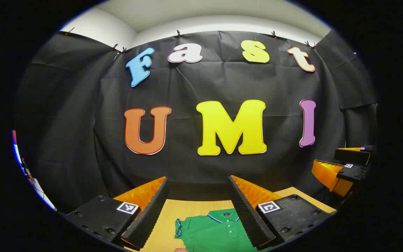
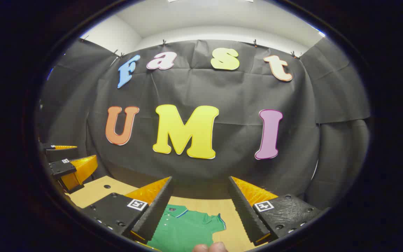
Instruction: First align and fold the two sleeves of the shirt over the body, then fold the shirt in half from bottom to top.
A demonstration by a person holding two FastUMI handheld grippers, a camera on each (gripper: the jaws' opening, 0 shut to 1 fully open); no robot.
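Green shirt (image 1: 215, 231) lies flat on the worktop (image 1: 173, 210), collar toward the wall, sleeves (image 2: 215, 221) out to the sides; no fold visible, so all steps look left to do; left hand-held gripper (image 1: 198, 217) spread, raised above it; right hand-held gripper (image 2: 199, 217) spread too, touching nothing.

Your shirt (image 1: 215, 229) at lower centre is soft matt knit cloth with a ribbed collar. It lies on a table (image 1: 173, 210) of smooth, pale wood-grain finish.
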